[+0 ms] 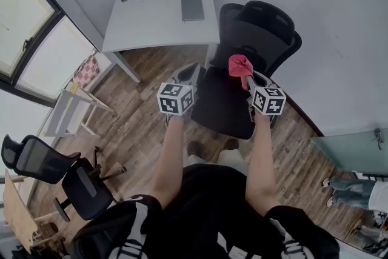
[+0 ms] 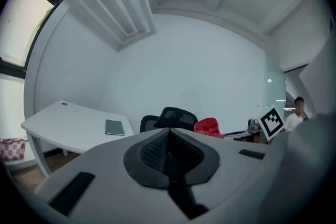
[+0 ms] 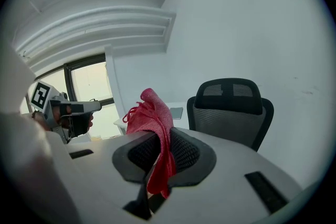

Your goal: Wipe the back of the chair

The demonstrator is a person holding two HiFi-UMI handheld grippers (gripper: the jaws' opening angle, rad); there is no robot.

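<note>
My right gripper point(image 3: 163, 140) had its jaws clamped on a floppy red cloth point(image 3: 153, 113). Most of the cloth stuck up above the jaws in a bunch. A small tail of it hung down below them.

The black mesh office chair point(image 3: 231, 113) stood ahead of those jaws and a bit to their right. Its back and headrest were upright. The cloth was not touching the chair back, and I could see open air between them.

My left gripper point(image 2: 168, 139) had its jaws pressed together with nothing in them. Just past their tips I saw the top of the chair. The red cloth showed a little to the right of them.

A white desk point(image 2: 63, 123) stood off to the left of the left jaws. A flat grey notebook point(image 2: 114, 127) lay on it.

In the head view both sets of jaws pointed toward the chair. The dark seat sat between the two grippers.
</note>
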